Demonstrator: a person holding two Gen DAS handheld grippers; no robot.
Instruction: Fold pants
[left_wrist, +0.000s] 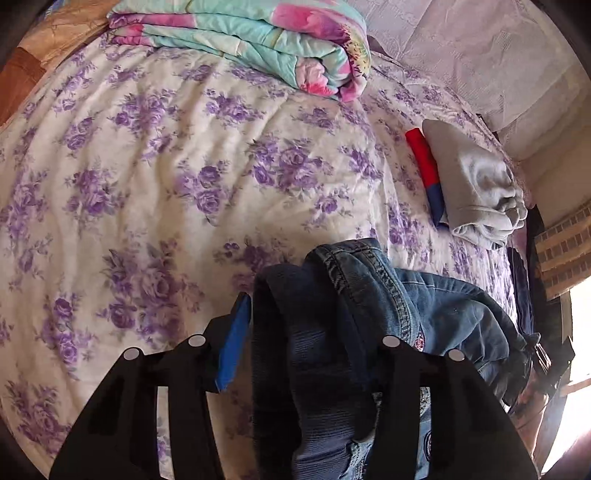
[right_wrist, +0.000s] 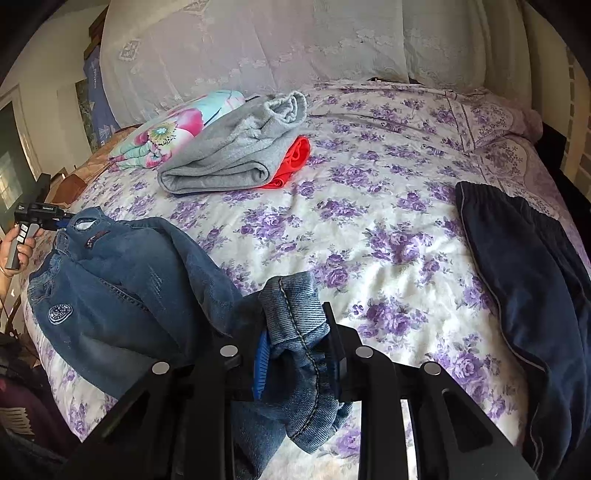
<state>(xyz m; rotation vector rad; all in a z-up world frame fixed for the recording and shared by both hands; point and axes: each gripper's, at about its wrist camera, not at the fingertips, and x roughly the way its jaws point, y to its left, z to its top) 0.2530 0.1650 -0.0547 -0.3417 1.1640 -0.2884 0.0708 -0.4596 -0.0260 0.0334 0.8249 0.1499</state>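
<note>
The jeans (right_wrist: 122, 280) lie across the near edge of the bed (right_wrist: 369, 236), long axis running side to side along that edge: waistband end out by the left hand-held gripper (left_wrist: 317, 332), the leg hem bunched up at the right hand-held gripper (right_wrist: 295, 339). In the right wrist view the right gripper's jaws stand narrow, pinched on the stitched hem of a leg, with the cuff standing up between a blue pad (right_wrist: 260, 369) and the other finger. The left gripper, seen from its own camera, is closed on a thick fold of denim at the waistband, the cloth filling the gap between its fingers. From the right wrist view a person's hand (right_wrist: 16, 247) holds that left gripper at the far left, touching the waistband. Farther up the bed sit folded grey sweatpants (right_wrist: 229, 147) on top of a red garment (right_wrist: 293, 162), beside a flowered quilt (right_wrist: 173, 129). Dark navy trousers (right_wrist: 528, 266) lie at the right edge of the bed, well apart from the jeans
</note>
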